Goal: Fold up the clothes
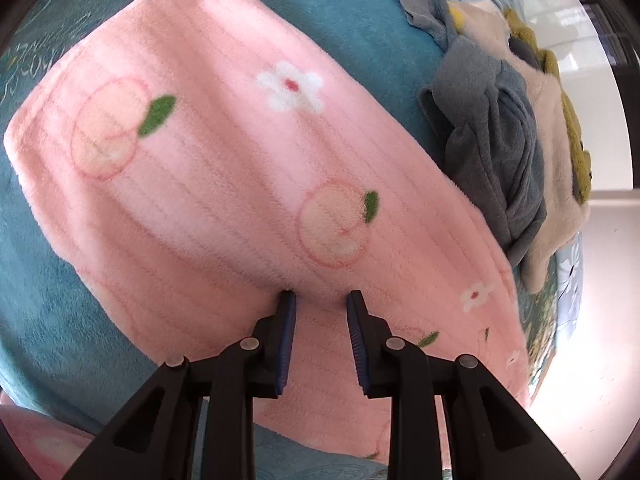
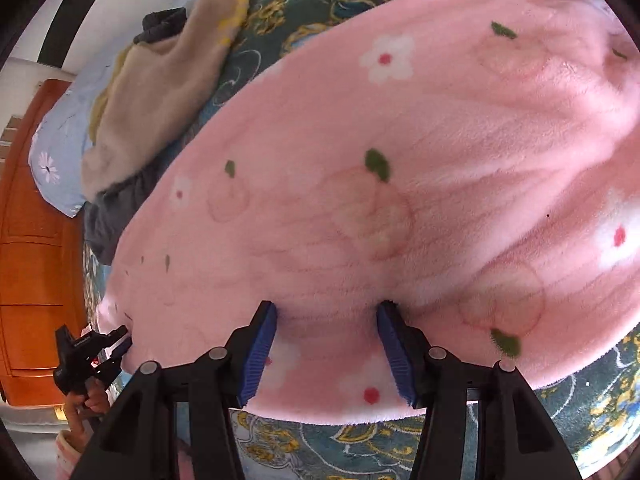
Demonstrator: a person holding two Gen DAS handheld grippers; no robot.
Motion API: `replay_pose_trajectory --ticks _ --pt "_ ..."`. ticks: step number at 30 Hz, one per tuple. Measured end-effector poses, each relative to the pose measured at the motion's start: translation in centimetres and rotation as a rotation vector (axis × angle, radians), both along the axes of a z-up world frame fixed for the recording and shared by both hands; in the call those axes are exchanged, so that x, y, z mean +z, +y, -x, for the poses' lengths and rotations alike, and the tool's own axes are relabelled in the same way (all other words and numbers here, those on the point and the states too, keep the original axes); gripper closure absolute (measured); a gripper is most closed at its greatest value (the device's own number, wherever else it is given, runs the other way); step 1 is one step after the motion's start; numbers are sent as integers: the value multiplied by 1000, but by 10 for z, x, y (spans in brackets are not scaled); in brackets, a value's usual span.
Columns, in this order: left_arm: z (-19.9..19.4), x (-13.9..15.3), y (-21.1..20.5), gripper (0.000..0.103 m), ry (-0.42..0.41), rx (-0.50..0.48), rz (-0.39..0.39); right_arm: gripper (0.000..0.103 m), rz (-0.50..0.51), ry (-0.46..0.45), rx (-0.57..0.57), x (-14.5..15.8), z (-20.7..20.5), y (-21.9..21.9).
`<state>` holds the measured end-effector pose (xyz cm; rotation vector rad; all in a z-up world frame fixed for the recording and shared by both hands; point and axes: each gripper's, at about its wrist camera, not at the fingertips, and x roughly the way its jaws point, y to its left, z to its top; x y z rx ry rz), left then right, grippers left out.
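A pink fleece garment (image 1: 240, 184) with peach and flower prints lies spread on the teal bedspread (image 1: 48, 264). My left gripper (image 1: 321, 298) is open, its blue-padded fingertips pressed onto the pink fleece near its lower edge. In the right wrist view the same pink garment (image 2: 400, 184) fills most of the frame. My right gripper (image 2: 327, 310) is open wide, with both tips touching the fleece near its near edge. The left gripper (image 2: 120, 340) also shows at the far left edge of the garment, held by a hand.
A pile of other clothes lies beside the pink garment: a grey piece (image 1: 496, 160), a beige fleece piece (image 1: 556, 184) and an olive one (image 1: 576, 136). A light blue floral pillow (image 2: 52, 152) and an orange wooden cabinet (image 2: 36, 264) stand past the bed's edge.
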<state>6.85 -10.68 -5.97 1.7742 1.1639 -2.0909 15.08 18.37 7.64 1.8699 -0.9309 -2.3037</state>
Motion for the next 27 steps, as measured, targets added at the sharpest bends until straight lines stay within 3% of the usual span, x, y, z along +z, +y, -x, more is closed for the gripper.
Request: replay_pose_trajectory --ticks 2,4,6,7,10,13,16,20,24,27 --pt "-10 19 -22 76 64 109 37 46 -6 27 3 14 1 -3" --pt "-31 43 -59 76 94 288 159 46 -12 46 9 25 3 -8" --pt "-51 60 -96 60 94 462 250 46 -17 42 25 27 5 -18" --pt "-59 60 -112 58 79 525 238 46 -19 40 34 28 7 -23" --pt "-69 18 -82 57 11 592 114 46 -2 15 46 22 13 -43" --pt "-121 24 -63 51 10 651 -91 46 25 0 72 19 19 -66" --pt "-141 35 -65 40 8 654 -196 46 31 9 117 23 25 -88" --pt "-114 30 -56 34 -26 558 -150 46 23 14 145 28 29 -102" --pt "-92 23 -45 34 -81 459 -101 46 20 -8 148 24 28 -106" --pt "-89 21 -40 34 -108 438 -75 46 25 -32 142 16 26 -108"
